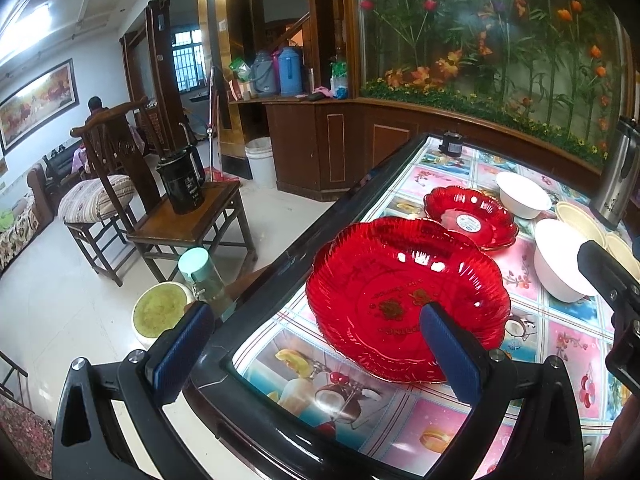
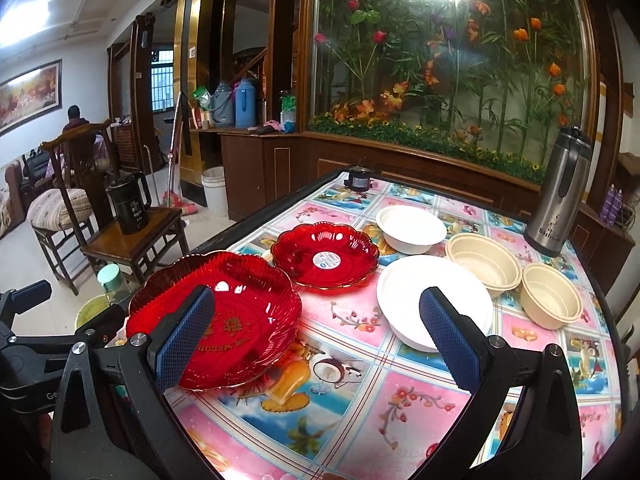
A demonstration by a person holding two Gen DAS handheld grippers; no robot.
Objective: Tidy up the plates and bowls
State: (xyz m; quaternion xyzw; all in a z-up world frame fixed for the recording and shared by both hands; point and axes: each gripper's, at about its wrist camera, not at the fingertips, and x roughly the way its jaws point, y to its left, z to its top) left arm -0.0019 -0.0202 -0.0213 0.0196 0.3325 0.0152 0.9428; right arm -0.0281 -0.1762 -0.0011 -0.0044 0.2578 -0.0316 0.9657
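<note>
Left wrist view: my left gripper (image 1: pixel 316 344) is spread wide, holding nothing, at the table's left edge by the large red plate (image 1: pixel 404 296). Right gripper (image 2: pixel 316 332) likewise gapes empty. I'd pinch the near rim shallowly, lifting level toward the smaller red plate (image 2: pixel 325 256).

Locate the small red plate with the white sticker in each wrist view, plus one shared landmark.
Left wrist: small red plate sits right of centre, behind the large red plate.
Right wrist: it sits at centre, right of and behind the large red plate, left of the white bowls.
Shared landmark: the steel thermos, at the far right edge of the left wrist view.
</note>
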